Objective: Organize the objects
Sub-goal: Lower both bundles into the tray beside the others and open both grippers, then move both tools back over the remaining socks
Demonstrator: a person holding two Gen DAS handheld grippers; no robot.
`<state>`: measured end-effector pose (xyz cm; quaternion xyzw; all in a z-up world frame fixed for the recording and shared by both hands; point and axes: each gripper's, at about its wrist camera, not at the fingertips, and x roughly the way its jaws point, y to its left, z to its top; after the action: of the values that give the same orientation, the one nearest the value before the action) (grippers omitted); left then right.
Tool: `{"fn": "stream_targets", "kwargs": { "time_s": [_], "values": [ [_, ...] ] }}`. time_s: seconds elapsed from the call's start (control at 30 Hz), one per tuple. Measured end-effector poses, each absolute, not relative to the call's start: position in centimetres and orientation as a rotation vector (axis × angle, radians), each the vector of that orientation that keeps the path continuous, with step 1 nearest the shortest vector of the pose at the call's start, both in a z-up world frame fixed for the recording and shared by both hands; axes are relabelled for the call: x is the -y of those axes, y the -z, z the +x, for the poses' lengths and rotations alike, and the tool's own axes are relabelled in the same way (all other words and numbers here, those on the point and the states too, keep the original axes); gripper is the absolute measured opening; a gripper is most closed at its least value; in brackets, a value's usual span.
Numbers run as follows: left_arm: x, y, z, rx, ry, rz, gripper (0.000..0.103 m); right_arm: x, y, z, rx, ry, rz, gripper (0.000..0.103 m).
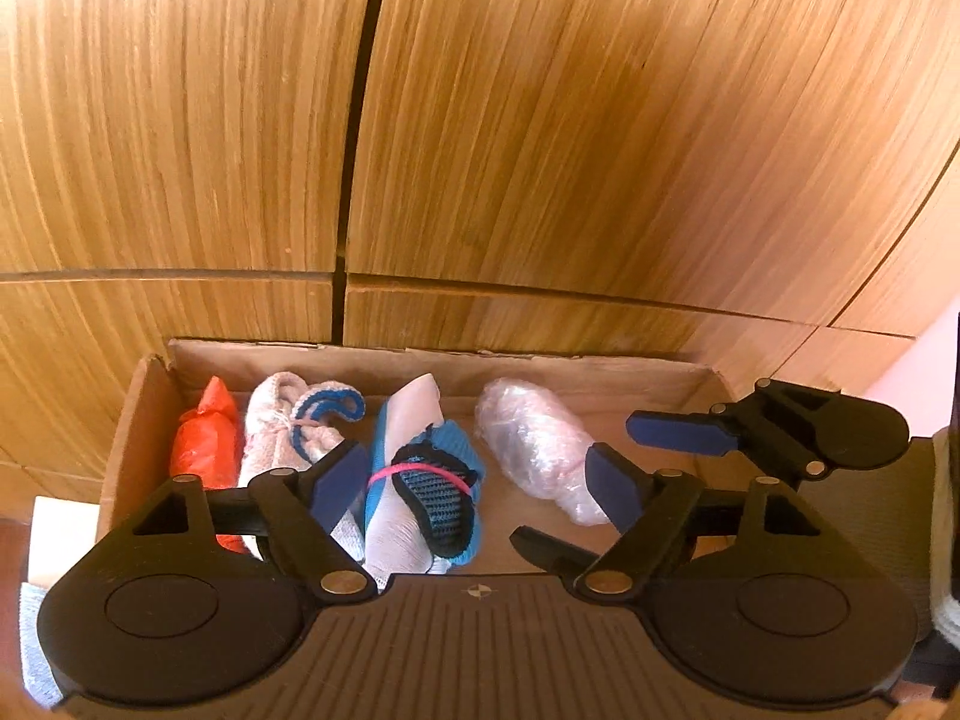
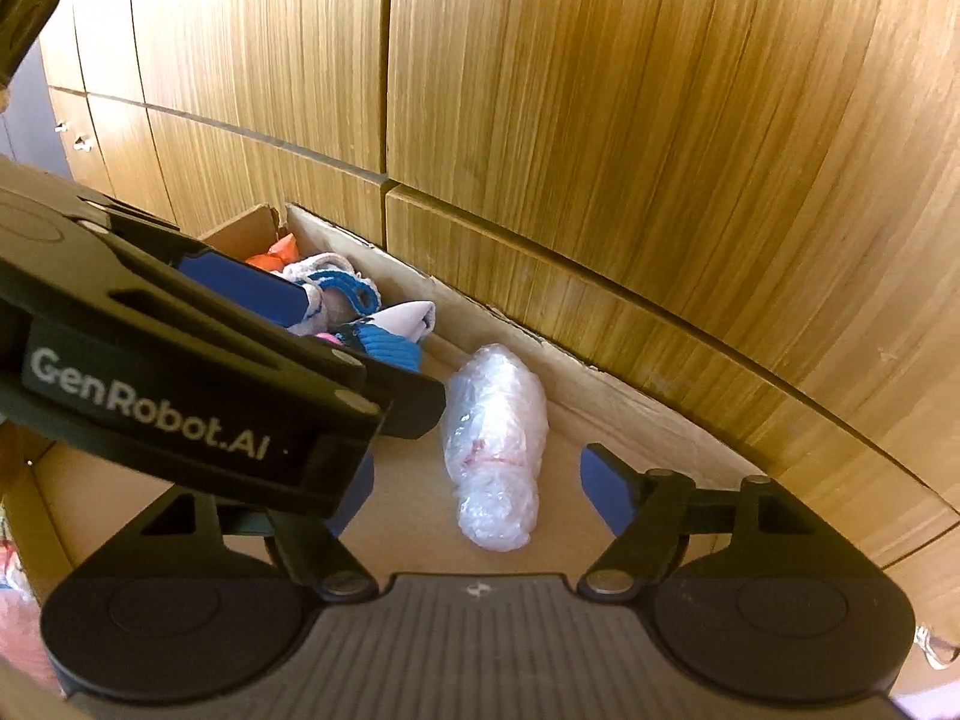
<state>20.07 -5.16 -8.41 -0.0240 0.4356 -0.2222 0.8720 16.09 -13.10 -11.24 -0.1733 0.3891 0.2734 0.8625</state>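
Observation:
An open cardboard box (image 1: 150,414) holds a row of bundles: an orange one (image 1: 201,444), a pinkish-white sock roll with blue trim (image 1: 282,420), a white and blue sock bundle (image 1: 420,480) tied with a pink band, and a clear plastic-wrapped roll (image 1: 534,444). My left gripper (image 1: 474,486) hovers open over the white and blue bundle, its pads apart from it. My right gripper (image 2: 480,492) is open above the plastic roll (image 2: 495,450), which lies between its fingers untouched. One blue pad of the right gripper's fingers (image 1: 678,433) shows in the left wrist view.
Wood-grain cabinet doors (image 1: 540,150) rise directly behind the box's far wall. Bare cardboard floor (image 2: 600,420) lies right of the plastic roll. The left gripper's black body crosses the left side of the right wrist view, hiding part of the box.

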Motion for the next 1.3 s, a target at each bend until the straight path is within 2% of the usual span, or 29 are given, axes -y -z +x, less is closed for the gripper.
{"fn": "stream_targets", "kwargs": {
  "time_s": [0.5,0.83,1.1,1.3],
  "values": [
    [1.6,5.1,17.6,-0.901,0.445,-0.082,0.089,14.1,7.4,13.2,-0.789,-0.522,-0.289,0.086],
    [-5.1,1.2,8.9,-0.773,0.435,-0.027,0.102,15.5,3.9,3.8,-0.696,-0.514,-0.227,0.097],
    [-9.2,4.4,-0.4,-0.711,0.426,0.014,0.102,18.4,5.8,-7.8,-0.638,-0.517,-0.161,0.099],
    [-10.8,8.5,-5.7,-0.718,0.41,0.015,0.102,18.1,9.8,-14.0,-0.614,-0.549,-0.197,0.091]
  ]
}}
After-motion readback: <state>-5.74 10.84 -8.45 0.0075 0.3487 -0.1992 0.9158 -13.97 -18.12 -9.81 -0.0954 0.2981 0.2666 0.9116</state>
